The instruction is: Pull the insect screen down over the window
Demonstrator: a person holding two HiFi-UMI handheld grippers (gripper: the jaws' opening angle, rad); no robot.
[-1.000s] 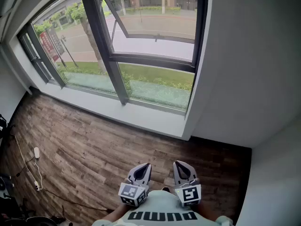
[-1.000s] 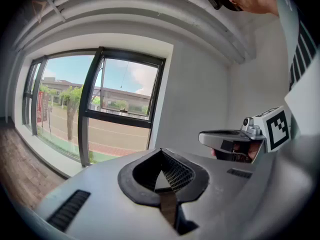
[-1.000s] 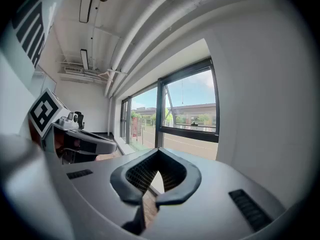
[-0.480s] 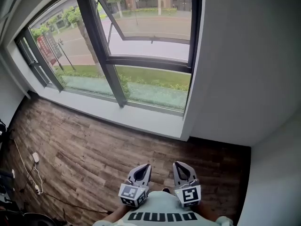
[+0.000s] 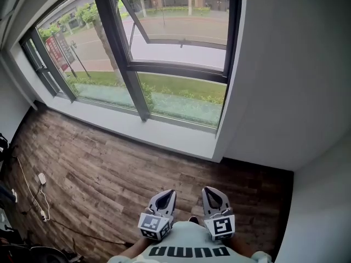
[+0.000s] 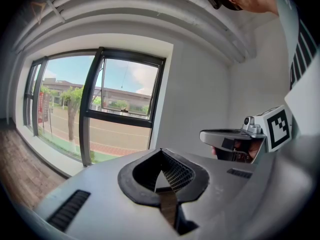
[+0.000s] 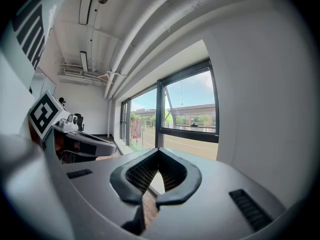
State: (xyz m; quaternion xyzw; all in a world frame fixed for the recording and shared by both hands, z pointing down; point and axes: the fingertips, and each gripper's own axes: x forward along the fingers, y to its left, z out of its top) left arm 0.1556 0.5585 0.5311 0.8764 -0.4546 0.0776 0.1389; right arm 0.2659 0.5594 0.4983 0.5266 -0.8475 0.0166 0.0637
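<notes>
We have not begun the pull. Our left gripper and right gripper are both clenched on nothing and sit side by side close to our chest. The window stands well ahead of both sets of jaws, across the wooden floor. Street and grass show plainly through its panes, so we judge the insect screen is not down; no view shows it or its handle. All of it is left: walking up, reaching high, gripping the screen's rail, and drawing it down.
</notes>
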